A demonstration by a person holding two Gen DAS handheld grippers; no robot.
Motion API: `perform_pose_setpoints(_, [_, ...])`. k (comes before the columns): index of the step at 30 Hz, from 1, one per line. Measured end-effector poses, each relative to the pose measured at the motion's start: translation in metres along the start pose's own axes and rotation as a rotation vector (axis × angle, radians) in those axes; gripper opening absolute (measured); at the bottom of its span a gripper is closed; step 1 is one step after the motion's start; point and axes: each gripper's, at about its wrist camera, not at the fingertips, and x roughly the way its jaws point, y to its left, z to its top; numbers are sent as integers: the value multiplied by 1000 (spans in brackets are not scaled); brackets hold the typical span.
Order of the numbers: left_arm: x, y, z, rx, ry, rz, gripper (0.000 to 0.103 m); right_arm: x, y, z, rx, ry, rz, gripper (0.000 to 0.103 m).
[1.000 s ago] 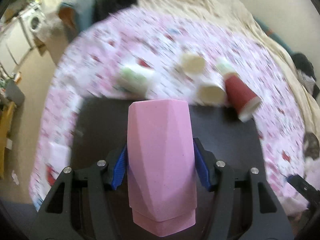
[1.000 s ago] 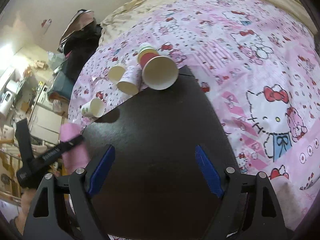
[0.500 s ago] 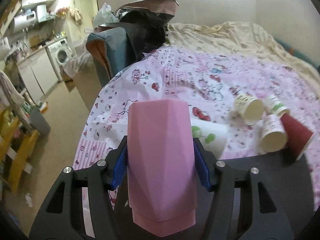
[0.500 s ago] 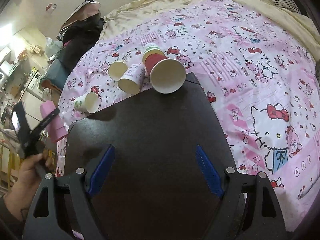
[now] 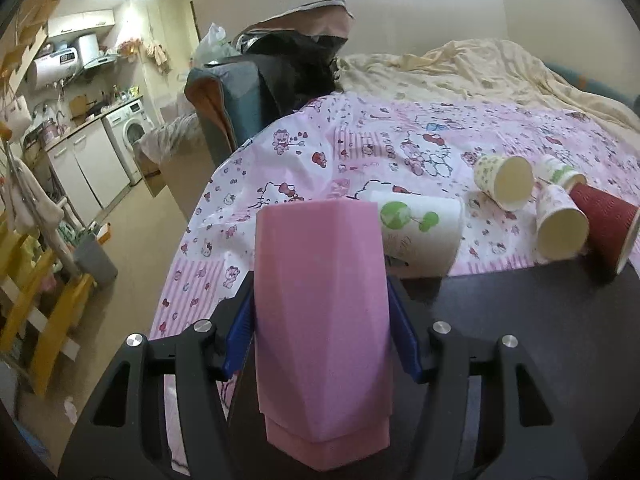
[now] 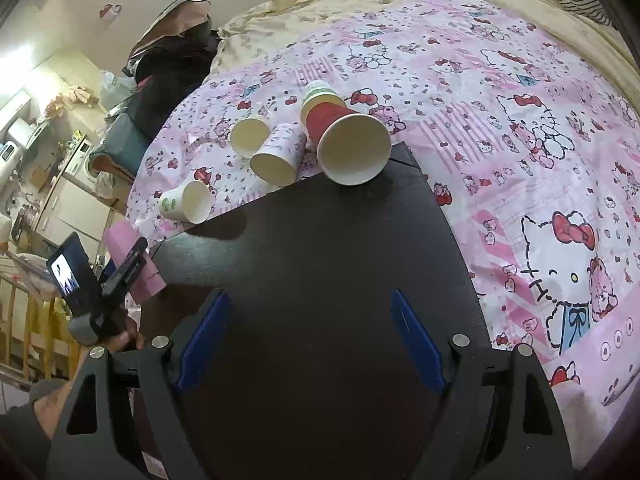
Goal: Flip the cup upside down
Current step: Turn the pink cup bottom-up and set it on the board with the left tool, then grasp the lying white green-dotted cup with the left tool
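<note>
The pink cup point(image 5: 322, 332) is clamped in the left gripper point(image 5: 320, 344) over the board's point(image 6: 320, 280) edge, for inverting; the right gripper point(image 6: 310, 344) is held apart, empty.

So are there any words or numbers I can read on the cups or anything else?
None can be read.
White cup with green trees: pictures only, no words.
Pink patterned sheet: cartoon cats, no letters.
Left gripper: white print on its side, too small to read.
Water heater: display too blurred.

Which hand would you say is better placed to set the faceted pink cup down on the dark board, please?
Left. Its fingers already clamp the faceted pink cup above the dark board; the right gripper is open and empty.
</note>
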Motion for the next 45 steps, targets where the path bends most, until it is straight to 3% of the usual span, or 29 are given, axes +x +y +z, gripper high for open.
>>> perform_pose_setpoints(7, [-8, -3, -16, -30, 133, -55, 57, -8, -4, -1, 29, -9, 35, 85])
perform_pose_setpoints(10, [-5, 5, -18, -98, 212, -94, 61, -10, -3, -2, 22, -14, 41, 85])
perform_pose_setpoints(11, [-5, 6, -19, -113, 229, -107, 70, -11, -2, -2, 18, -16, 40, 85])
perform_pose_setpoints(12, [-6, 8, -20, -130, 241, -120, 78, -12, -2, -2, 15, -18, 39, 85])
perform_pose_setpoints(16, [-21, 12, -18, -160, 242, -160, 83, -14, -3, -4, 15, -20, 42, 85])
perform_pose_setpoints(25, [-68, 34, -13, -262, 342, -278, 84, -11, 3, -8, -10, 0, 39, 85])
perform_pose_setpoints(31, [-82, 49, 3, -222, 441, -182, 84, -6, 9, -14, -16, 25, 41, 85])
perform_pose_setpoints(33, [-79, 56, 14, -238, 471, -220, 84, -5, 12, -15, -38, 27, 24, 85])
perform_pose_setpoints(36, [-76, 65, 37, -221, 457, -218, 84, -1, 15, -16, -54, 36, 15, 85])
perform_pose_setpoints(45, [-18, 76, 97, -187, 486, -249, 84, 14, 15, -17, -59, 72, -32, 85])
